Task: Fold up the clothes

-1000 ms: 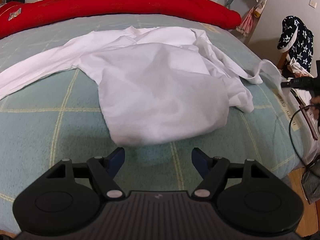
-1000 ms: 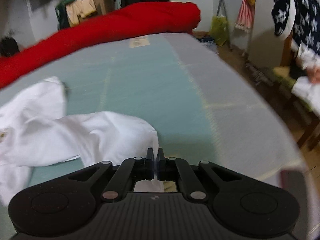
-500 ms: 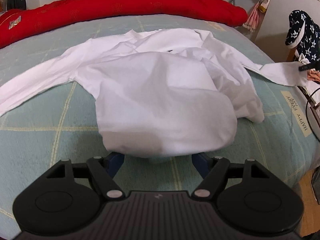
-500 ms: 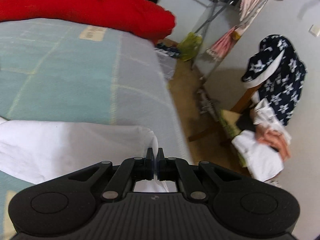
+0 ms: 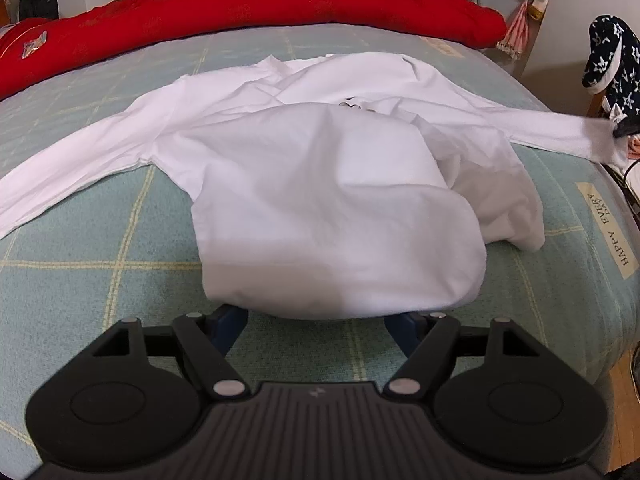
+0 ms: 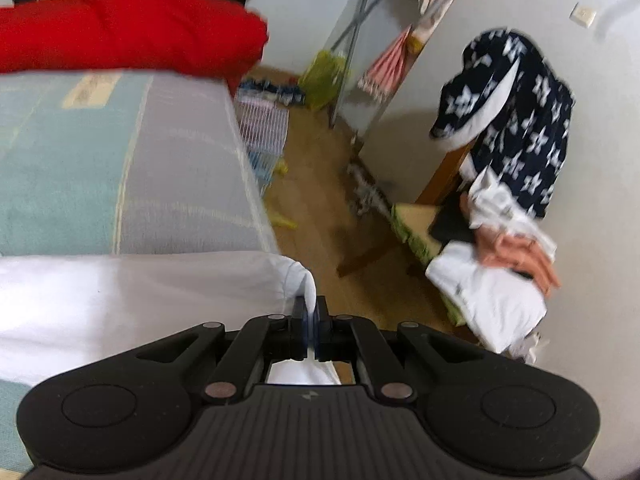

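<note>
A white long-sleeved shirt [image 5: 320, 184] lies on a green checked bed [image 5: 100, 280], sleeves stretched from 9 to 3 o'clock, collar toward 12. The left gripper [image 5: 316, 322] is spread wide at its hem, at 6. The right gripper [image 6: 311, 320] pinches the right cuff [image 6: 298, 276] beyond the bed's edge.

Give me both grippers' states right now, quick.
Left gripper: open, jaws spread at the near hem of the white shirt, holding nothing.
Right gripper: closed on the shirt's sleeve end.
</note>
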{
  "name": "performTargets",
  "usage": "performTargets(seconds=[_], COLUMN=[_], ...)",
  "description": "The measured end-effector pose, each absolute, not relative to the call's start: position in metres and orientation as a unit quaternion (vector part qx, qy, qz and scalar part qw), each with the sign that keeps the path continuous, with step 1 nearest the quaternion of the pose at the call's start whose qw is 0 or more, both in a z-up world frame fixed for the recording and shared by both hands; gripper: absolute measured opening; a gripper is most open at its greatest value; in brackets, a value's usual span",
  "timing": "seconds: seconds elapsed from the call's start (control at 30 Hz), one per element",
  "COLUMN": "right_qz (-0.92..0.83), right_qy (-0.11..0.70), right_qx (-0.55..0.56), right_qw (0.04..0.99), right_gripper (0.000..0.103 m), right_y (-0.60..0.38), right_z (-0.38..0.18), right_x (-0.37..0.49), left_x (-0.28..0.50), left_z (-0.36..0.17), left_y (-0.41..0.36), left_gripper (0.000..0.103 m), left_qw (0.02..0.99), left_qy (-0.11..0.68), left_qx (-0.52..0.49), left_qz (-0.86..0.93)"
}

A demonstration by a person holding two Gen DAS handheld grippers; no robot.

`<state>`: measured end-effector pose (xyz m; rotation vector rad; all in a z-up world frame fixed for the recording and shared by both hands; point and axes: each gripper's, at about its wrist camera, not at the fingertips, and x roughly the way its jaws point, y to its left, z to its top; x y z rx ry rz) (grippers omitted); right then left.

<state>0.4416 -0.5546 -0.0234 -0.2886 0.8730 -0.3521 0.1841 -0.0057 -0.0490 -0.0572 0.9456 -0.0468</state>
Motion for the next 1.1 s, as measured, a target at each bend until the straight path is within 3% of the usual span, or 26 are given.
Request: performTargets(seconds=[0.17, 0.23, 0.63, 0.77, 1.1], right_qz=[-0.185, -0.194, -0.194, -0.152, -0.086], right_qy=[0.460, 0.467, 0.417, 0.412, 0.426], right_qx=[-0.131, -0.126, -0.056, 0.023, 0.311], right_qw=[0.859, 0.853, 0.886, 0.898, 0.845], right_gripper=[0.004, 0.009, 0.027, 0.040, 0.044], right_y=[-0.568, -0.573, -0.571, -0.575, -0.611], right_z=[-0.053, -0.057, -0.019, -0.018, -0.074], right_x=[0.443, 0.441, 0.426, 0.416, 0.376], left_x=[0.186, 0.186, 0.184, 0.184, 0.185], left_z=[-0.051, -0.051, -0.052, -0.052, -0.055], left_y=[-0.006, -0.006, -0.007, -0.007, -0.008], left_gripper=[0.076, 0.076, 0.078, 0.078, 0.078], left_qw=[0.888, 0.888, 0.888, 0.889, 0.887], left_qy=[0.459, 0.459, 0.458, 0.457, 0.461], left_qx=[-0.024, -0.024, -0.027, -0.028, -0.026], left_qz=[-0.022, -0.022, -0.024, -0.025, -0.024])
